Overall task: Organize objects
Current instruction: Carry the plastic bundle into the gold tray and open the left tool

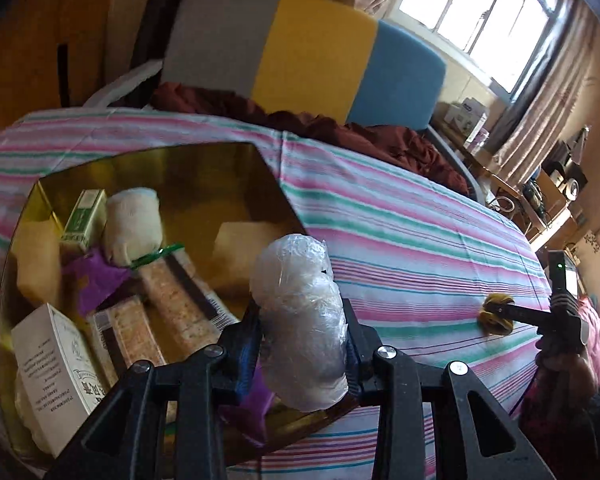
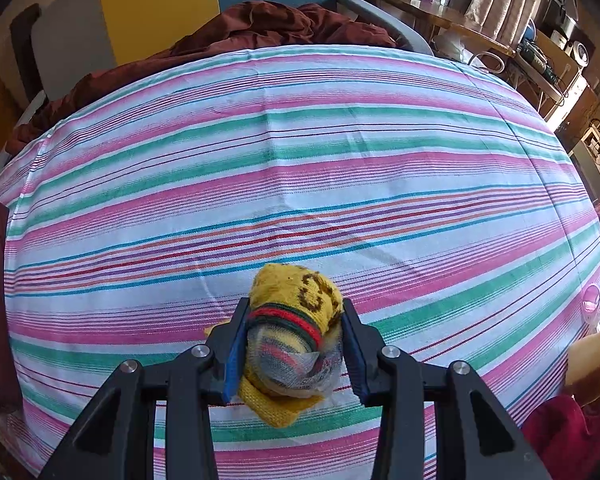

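Observation:
My left gripper (image 1: pixel 302 336) is shut on a clear plastic-wrapped white bundle (image 1: pixel 300 320) and holds it over the near right edge of the gold-lined box (image 1: pixel 236 168). The box holds a white gauze roll (image 1: pixel 134 224), a green carton (image 1: pixel 84 216), purple paper (image 1: pixel 98 280), two long pink packets (image 1: pixel 176 300) and a white printed carton (image 1: pixel 56 364). My right gripper (image 2: pixel 294 340) is shut on a rolled yellow sock (image 2: pixel 296 320) with red-green bands, low over the striped cloth (image 2: pixel 300 160). It also shows in the left wrist view (image 1: pixel 500 314), right of the box.
A dark red blanket (image 1: pixel 340 128) lies bunched at the bed's far edge before a grey, yellow and blue headboard (image 1: pixel 316 48). A cluttered wooden desk (image 2: pixel 460 24) stands far right. A tan sponge-like block (image 2: pixel 588 364) and a pink round object (image 2: pixel 594 304) sit at the right edge.

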The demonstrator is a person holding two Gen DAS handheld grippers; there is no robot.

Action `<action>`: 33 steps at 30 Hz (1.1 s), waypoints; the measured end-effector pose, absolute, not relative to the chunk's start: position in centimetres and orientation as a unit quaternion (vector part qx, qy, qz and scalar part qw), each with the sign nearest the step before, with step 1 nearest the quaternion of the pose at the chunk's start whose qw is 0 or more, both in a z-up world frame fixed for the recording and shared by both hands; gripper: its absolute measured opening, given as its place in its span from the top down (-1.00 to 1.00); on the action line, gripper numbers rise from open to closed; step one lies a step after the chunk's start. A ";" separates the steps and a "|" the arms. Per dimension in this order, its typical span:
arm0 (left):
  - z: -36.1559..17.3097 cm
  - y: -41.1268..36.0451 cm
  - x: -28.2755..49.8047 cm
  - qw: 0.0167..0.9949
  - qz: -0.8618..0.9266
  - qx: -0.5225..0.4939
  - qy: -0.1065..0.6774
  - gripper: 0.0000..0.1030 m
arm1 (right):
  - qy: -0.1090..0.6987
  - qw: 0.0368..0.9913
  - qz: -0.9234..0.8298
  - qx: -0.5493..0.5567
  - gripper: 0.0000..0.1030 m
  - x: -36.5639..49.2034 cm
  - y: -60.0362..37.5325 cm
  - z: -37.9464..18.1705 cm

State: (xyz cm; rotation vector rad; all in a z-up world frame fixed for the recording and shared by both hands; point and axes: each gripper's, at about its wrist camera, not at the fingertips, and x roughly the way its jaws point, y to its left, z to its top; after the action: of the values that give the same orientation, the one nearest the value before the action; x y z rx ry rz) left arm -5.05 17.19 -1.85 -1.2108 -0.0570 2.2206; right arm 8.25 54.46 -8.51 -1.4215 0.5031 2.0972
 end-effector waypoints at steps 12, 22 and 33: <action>-5.1 18.1 -6.3 0.280 0.825 -0.490 -0.007 0.20 | 0.185 0.275 0.780 -0.530 0.18 8.6 54.2 -8.4; -4.2 17.2 -5.7 0.275 0.842 -0.463 0.012 -0.20 | 0.177 0.275 0.780 -0.533 0.17 8.4 54.0 -8.5; -1.0 14.4 -3.0 0.250 0.881 -0.400 0.041 -0.22 | 0.161 0.274 0.783 -0.535 0.18 8.1 52.4 -8.0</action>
State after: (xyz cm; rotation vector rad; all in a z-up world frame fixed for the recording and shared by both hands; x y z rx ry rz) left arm -3.02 14.44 -1.05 -1.0888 0.1116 2.3983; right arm 8.10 52.41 -8.02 -1.4377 0.4325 2.1068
